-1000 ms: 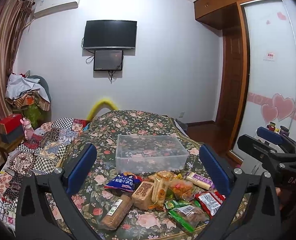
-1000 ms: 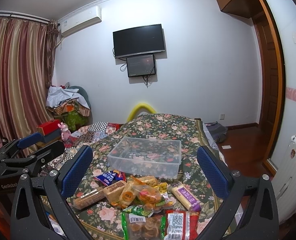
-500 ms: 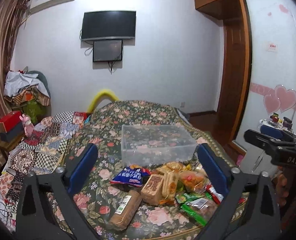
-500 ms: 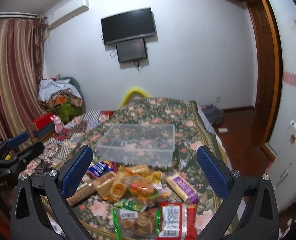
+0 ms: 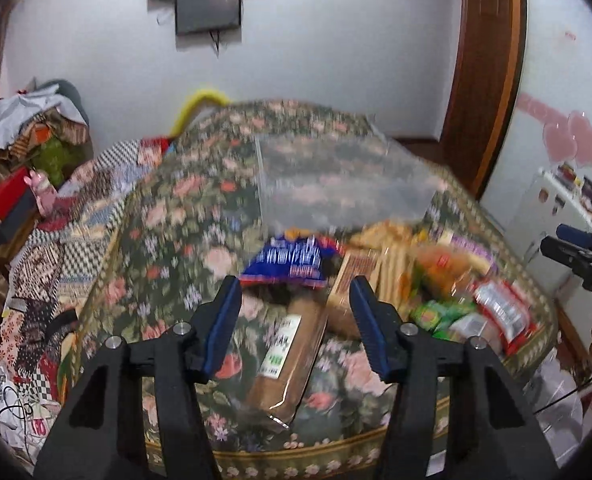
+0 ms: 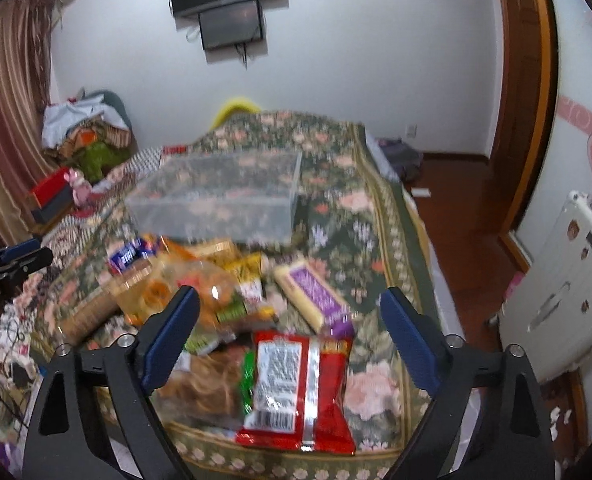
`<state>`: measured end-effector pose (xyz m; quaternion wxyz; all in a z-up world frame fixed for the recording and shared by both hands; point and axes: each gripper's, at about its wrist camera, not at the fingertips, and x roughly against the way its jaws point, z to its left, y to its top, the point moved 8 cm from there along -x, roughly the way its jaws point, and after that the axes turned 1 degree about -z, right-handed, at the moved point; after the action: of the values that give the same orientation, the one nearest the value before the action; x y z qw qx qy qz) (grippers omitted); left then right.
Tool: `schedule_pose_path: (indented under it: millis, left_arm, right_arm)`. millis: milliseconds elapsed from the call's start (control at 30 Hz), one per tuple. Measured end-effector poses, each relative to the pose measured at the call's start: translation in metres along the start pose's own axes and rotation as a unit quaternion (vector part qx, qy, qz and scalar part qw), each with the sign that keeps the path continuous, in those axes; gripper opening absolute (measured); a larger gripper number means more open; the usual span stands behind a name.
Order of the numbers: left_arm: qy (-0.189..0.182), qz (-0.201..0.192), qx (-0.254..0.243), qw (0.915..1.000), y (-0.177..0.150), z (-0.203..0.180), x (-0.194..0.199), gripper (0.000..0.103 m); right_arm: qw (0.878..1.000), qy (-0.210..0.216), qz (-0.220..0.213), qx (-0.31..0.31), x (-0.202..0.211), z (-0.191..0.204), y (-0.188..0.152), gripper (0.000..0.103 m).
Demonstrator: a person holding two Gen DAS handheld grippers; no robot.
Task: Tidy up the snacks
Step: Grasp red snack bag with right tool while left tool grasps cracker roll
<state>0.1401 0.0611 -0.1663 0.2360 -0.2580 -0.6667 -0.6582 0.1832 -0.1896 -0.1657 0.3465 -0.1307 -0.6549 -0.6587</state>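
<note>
A pile of snack packets lies at the near end of a floral-covered table (image 5: pixel 183 216). A clear plastic bin (image 5: pixel 336 184) stands behind the pile; it also shows in the right wrist view (image 6: pixel 215 200). My left gripper (image 5: pixel 296 312) is open and empty, its jaws partly narrowed, above a long brown biscuit pack (image 5: pixel 291 356) and just short of a blue packet (image 5: pixel 291 260). My right gripper (image 6: pixel 287 328) is open wide and empty above a red packet (image 6: pixel 296 384), with a purple-labelled bar (image 6: pixel 316 292) beyond it.
A patchwork-covered surface (image 5: pixel 67 216) with a red box (image 5: pixel 3 196) and a pink toy lies left of the table. A white appliance (image 6: pixel 564 280) stands at the right, with wooden floor and a door frame behind it.
Both grippers have moved down and forward toward the snack pile. The left jaws have narrowed from wide open. Both views are now motion-blurred.
</note>
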Motion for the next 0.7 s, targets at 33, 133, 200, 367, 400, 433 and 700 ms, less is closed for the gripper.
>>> schedule_pose_path:
  millis: [33,133,200,367,400,433,700]
  left_arm:
    - [0.0,0.009,-0.001,1.0,-0.005,0.001,-0.006,0.056]
    - [-0.007,0.035,0.004,0.9993,-0.017,0.003,-0.022,0.056]
    - [-0.014,0.055,0.014,0.9983,-0.025,0.005,-0.034,0.056]
    - [-0.022,0.093,0.02,0.9952,-0.043,0.005,-0.058,0.056]
    - [-0.024,0.099,0.019,0.9946,-0.046,0.004,-0.062,0.056]
    - [-0.026,0.104,0.019,0.994,-0.049,0.004,-0.066,0.056]
    - [-0.027,0.128,0.022,0.9912,-0.067,0.005,-0.089,0.053]
  right_arm:
    - [1.0,0.0,0.012,-0.001,-0.005,-0.002,-0.006,0.089]
    - [0.999,0.004,0.04,-0.008,-0.019,-0.005,-0.022,0.089]
    - [0.998,0.01,0.061,-0.017,-0.028,-0.008,-0.032,0.089]
    - [0.994,0.015,0.107,-0.028,-0.046,-0.013,-0.055,0.086]
    - [0.993,0.012,0.117,-0.028,-0.05,-0.014,-0.06,0.086]
    - [0.992,0.013,0.123,-0.03,-0.053,-0.015,-0.063,0.085]
    - [0.985,0.02,0.167,-0.043,-0.067,-0.017,-0.093,0.081]
